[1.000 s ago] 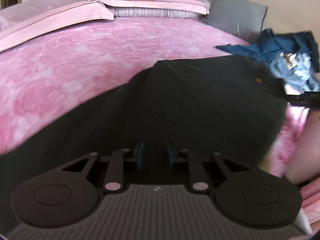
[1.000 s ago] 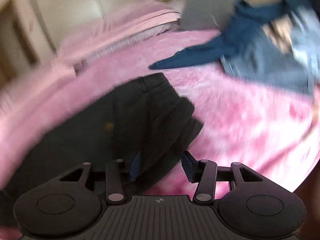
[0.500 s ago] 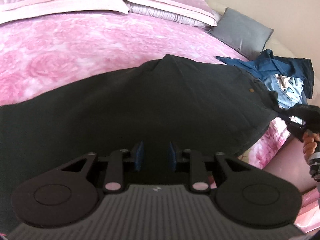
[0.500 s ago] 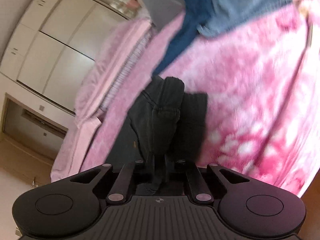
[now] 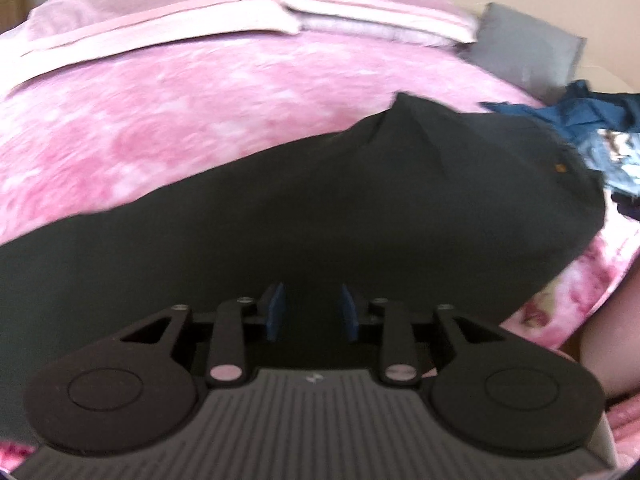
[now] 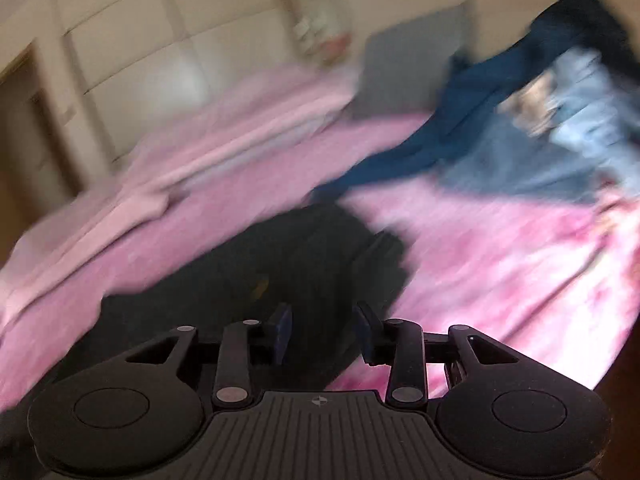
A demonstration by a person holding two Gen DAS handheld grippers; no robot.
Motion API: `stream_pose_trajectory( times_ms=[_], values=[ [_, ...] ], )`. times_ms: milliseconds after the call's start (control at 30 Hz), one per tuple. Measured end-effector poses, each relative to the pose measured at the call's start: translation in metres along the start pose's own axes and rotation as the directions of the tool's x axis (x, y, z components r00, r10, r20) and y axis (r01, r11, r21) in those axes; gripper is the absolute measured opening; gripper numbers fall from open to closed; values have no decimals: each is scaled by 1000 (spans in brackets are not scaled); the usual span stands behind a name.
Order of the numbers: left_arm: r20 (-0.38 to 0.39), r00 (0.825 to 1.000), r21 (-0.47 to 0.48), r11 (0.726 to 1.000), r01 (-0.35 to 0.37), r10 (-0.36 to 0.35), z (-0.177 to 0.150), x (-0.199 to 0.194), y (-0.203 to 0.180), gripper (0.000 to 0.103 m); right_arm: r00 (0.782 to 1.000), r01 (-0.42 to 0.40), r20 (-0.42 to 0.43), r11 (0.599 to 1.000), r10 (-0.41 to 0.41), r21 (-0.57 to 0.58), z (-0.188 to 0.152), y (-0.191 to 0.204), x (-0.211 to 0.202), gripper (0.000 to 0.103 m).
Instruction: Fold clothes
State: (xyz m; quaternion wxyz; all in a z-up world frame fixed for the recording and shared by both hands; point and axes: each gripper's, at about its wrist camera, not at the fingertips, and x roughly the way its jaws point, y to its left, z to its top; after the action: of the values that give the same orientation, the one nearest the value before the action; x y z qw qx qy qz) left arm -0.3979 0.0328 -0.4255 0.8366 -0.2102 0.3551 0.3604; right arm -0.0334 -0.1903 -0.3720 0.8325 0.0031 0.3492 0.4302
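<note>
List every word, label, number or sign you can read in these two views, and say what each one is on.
No readable text in either view.
Left claw: a small pale logo mark on its ribbed body, a symbol, not letters.
Right claw: a small round crosshair mark on its body, no letters.
Black garment: a small orange spot, too blurred to read.

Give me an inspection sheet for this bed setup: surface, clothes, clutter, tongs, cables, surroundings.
Surface: pink patterned bedspread.
Job's things: black garment spread flat; blue clothes pile beyond it, unfolded.
Clutter: grey cushion, pink pillows at the bed's head.
Tongs: left tongs opening over the black garment, pads not pressing; right tongs opening, nothing gripped.
Cables: nothing seen.
Surroundings: pale wardrobe, blurred.
</note>
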Motion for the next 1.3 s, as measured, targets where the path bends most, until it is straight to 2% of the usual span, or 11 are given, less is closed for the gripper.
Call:
stream_pose_trajectory(
  times_ms=[33,67,167,200,300,533,667,900,1067,1233,1300],
  values=[
    [-8,1000,-10,1000,-25,25,0,-2,1,28,998,-12,-54,1000,10,-24,-6,4,10,38],
    [-16,998,-12,998,-57,57,1,-5,0,29,998,13,-60,999,-15,-39,-12,7,17,38],
    [-22,984,-9,984,-176,176,0,-24,1,34,997,41,-59,999,-40,15,-6,15,6,38],
    [-23,977,-11,977,-211,211,-1,-30,2,34,998,23,-53,999,-22,24,-5,22,0,38],
    [-23,964,-44,963,-264,263,-9,-50,12,38,999,-28,-46,999,29,30,-6,43,-19,39],
    [-26,927,-107,921,-374,373,-41,-92,38,41,981,-76,-182,997,73,-15,-49,93,-20,40],
    [-10,906,-153,895,-419,423,-65,-122,51,43,976,-110,-197,989,89,-98,-66,124,-31,40],
    [31,891,-218,873,-435,452,-92,-167,61,46,982,-129,-167,962,89,-242,-85,162,-63,40],
    [56,893,-216,879,-426,447,-97,-180,54,47,983,-136,-157,954,96,-266,-91,166,-74,40],
    [85,904,-227,892,-391,418,-96,-175,53,47,984,-125,-155,965,90,-231,-88,153,-78,40],
    [123,931,-325,900,-291,345,-101,-175,70,47,984,-118,-156,969,85,-219,-87,148,-76,40]
  ],
)
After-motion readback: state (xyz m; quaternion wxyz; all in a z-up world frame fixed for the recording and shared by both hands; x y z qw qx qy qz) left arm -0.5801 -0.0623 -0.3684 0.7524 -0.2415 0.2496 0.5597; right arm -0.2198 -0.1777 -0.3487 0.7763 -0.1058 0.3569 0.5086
